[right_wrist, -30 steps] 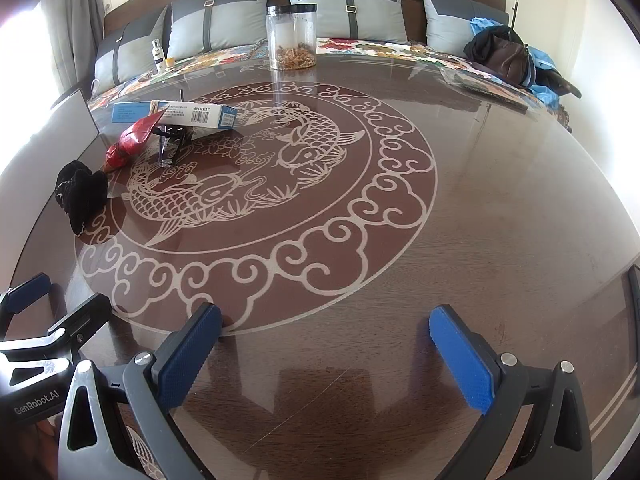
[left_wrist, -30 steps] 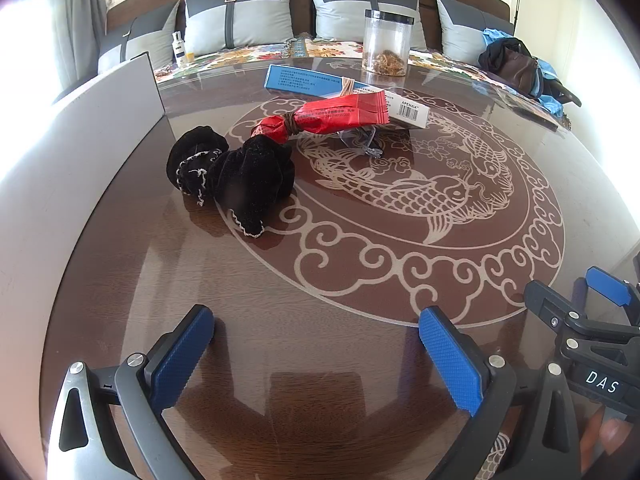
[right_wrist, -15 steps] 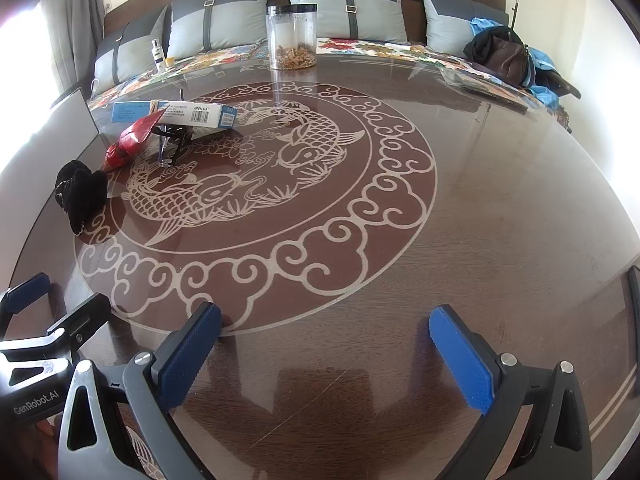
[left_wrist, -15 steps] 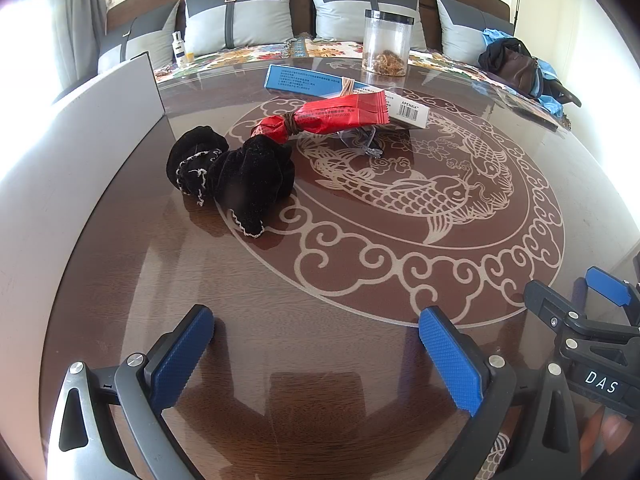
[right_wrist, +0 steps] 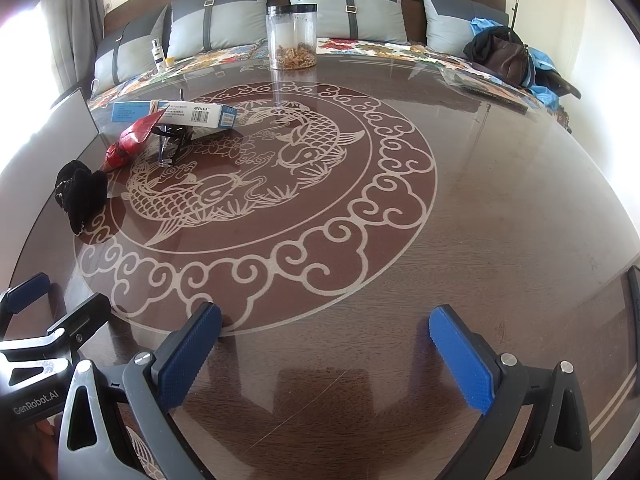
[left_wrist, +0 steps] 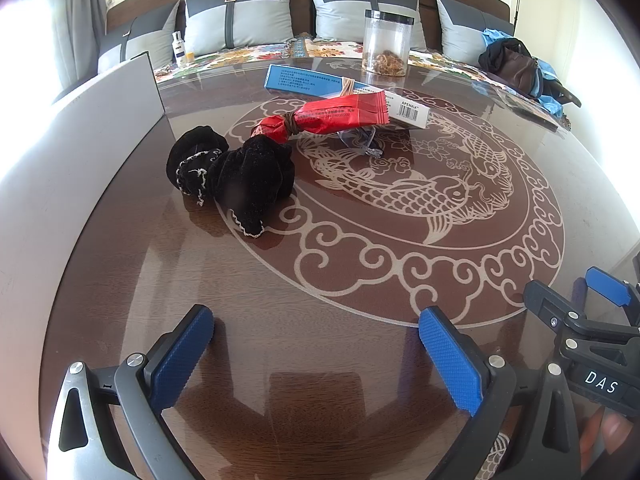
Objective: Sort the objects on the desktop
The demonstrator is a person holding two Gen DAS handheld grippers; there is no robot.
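A black velvet pouch (left_wrist: 236,178) lies on the brown table (left_wrist: 304,280), left of centre; it also shows in the right wrist view (right_wrist: 82,194). A red snack packet (left_wrist: 332,118) rests against a blue and white box (left_wrist: 344,94), with clear glasses (left_wrist: 362,142) under it. The same packet (right_wrist: 132,140), box (right_wrist: 176,114) and glasses (right_wrist: 170,144) show at far left in the right wrist view. My left gripper (left_wrist: 316,346) is open and empty near the table's front. My right gripper (right_wrist: 326,346) is open and empty beside it.
A clear jar (left_wrist: 388,48) with brown contents stands at the table's far edge. A grey panel (left_wrist: 80,140) runs along the left side. A sofa with cushions (left_wrist: 240,24), a small bottle (left_wrist: 180,48) and a dark bag (left_wrist: 516,66) lie behind.
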